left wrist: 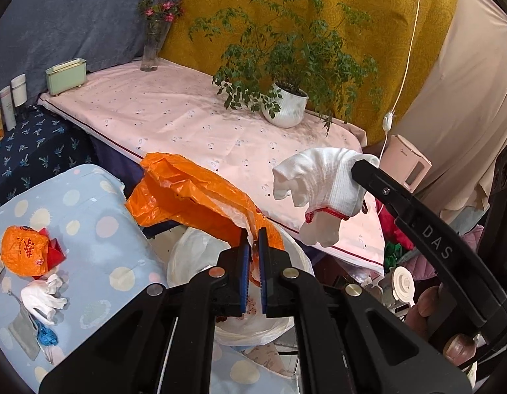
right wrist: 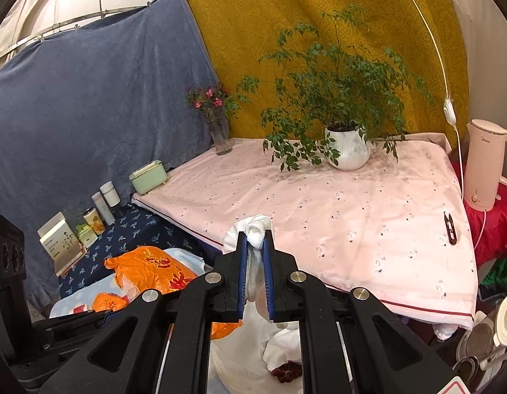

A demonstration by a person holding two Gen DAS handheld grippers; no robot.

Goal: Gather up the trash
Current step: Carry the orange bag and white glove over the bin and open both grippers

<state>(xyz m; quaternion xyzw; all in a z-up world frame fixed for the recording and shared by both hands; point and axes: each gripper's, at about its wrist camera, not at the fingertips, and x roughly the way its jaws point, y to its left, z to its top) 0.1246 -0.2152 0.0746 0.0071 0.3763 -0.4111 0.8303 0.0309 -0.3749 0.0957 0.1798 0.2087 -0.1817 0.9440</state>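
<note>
The right gripper [right wrist: 256,274] is clamped on a limp white knitted cotton glove with a red cuff [left wrist: 322,193], carried above the white-lined bin [left wrist: 200,256]. The left gripper [left wrist: 253,269] is pinched shut on the thin orange plastic bag [left wrist: 187,193], held at the bin's mouth. Both are judged light, soft and unbreakable; the slippery film is best gripped where bunched.

Mustard patterned curtain [right wrist: 319,10] & blue-grey towel [right wrist: 89,98] hung behind pink-sheeted table [right wrist: 352,216]; potted plant [right wrist: 347,151], flower vase [right wrist: 220,138] stood on it.
</note>
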